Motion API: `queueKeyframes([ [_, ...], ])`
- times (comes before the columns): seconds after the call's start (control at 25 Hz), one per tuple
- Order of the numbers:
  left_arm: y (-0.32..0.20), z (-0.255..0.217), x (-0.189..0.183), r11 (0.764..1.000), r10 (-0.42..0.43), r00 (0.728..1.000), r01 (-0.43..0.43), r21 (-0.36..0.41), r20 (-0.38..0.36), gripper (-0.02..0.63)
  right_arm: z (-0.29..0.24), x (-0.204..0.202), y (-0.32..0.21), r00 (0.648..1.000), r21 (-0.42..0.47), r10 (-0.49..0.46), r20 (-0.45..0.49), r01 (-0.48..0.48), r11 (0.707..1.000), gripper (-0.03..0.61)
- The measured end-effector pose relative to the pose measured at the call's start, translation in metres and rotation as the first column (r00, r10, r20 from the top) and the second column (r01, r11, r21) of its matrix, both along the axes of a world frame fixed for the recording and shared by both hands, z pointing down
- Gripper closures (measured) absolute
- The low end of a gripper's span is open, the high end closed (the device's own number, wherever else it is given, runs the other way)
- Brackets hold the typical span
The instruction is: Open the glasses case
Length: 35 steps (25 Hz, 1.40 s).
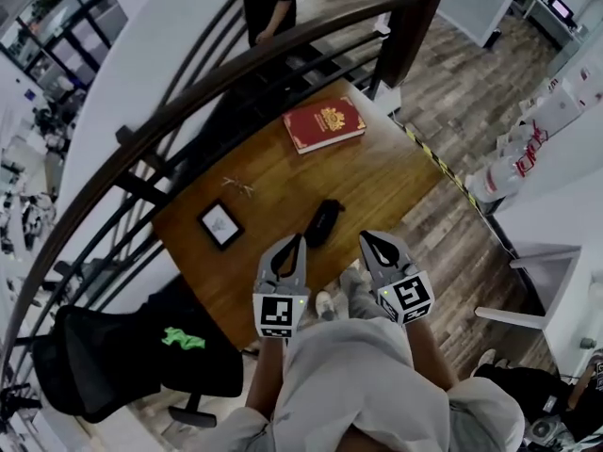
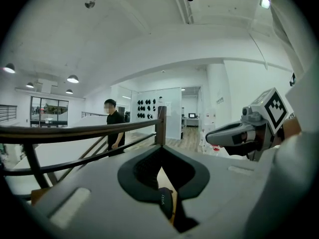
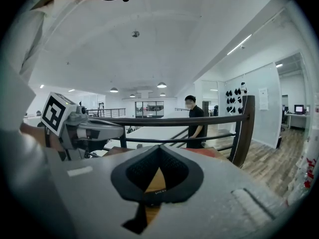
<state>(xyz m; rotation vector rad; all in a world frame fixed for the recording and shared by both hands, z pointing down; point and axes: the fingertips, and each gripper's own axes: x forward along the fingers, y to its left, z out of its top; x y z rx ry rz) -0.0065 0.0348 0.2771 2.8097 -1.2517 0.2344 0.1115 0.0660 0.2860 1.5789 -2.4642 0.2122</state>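
Note:
A black glasses case point(image 1: 324, 221) lies shut near the front edge of the wooden table point(image 1: 377, 182) in the head view. My left gripper point(image 1: 298, 240) hangs just left of the case, jaws shut and empty. My right gripper point(image 1: 367, 237) is a little to the case's right, also shut with nothing held. In the left gripper view the left gripper point(image 2: 160, 153) points over the table edge, and the dark end of the case point(image 2: 165, 199) shows through the gap. The right gripper point(image 3: 159, 154) in its own view shows only table wood behind its closed tips.
A red book point(image 1: 323, 124) lies at the table's far side, a small black-framed picture point(image 1: 220, 224) at the left, and folded spectacles point(image 1: 238, 186) between them. A dark curved handrail point(image 1: 236, 69) runs behind the table. A person point(image 1: 268, 3) stands beyond it. A black chair point(image 1: 122, 356) is at lower left.

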Motion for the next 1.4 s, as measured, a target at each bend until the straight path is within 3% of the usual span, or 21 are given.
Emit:
queueKeyframes([
  [0.28,-0.023,0.017,0.001,1.000,-0.030,1.000,0.030,-0.009,-0.009,0.600,0.024,0.001,-0.028,0.998,-0.043,-0.064,-0.009,0.063,0.997,0.575],
  [0.44,-0.040,0.037,0.005,0.998,-0.050,0.999,0.050,-0.026,0.022,0.600,0.047,0.001,-0.050,0.993,-0.082,-0.114,-0.011,0.113,0.990,0.575],
  [0.8,-0.073,0.102,0.014,0.981,-0.095,0.991,0.110,-0.160,0.096,0.600,0.115,0.003,-0.093,0.967,-0.213,-0.249,-0.049,0.234,0.949,0.575],
  [0.96,-0.082,0.130,0.019,0.967,-0.095,0.988,0.121,-0.225,0.122,0.600,0.145,0.004,-0.107,0.945,-0.274,-0.320,-0.067,0.291,0.917,0.575],
  [1.4,-0.086,0.195,0.023,0.911,-0.116,0.980,0.171,-0.375,0.163,0.584,0.214,-0.004,-0.107,0.857,-0.425,-0.512,-0.054,0.445,0.789,0.575],
])
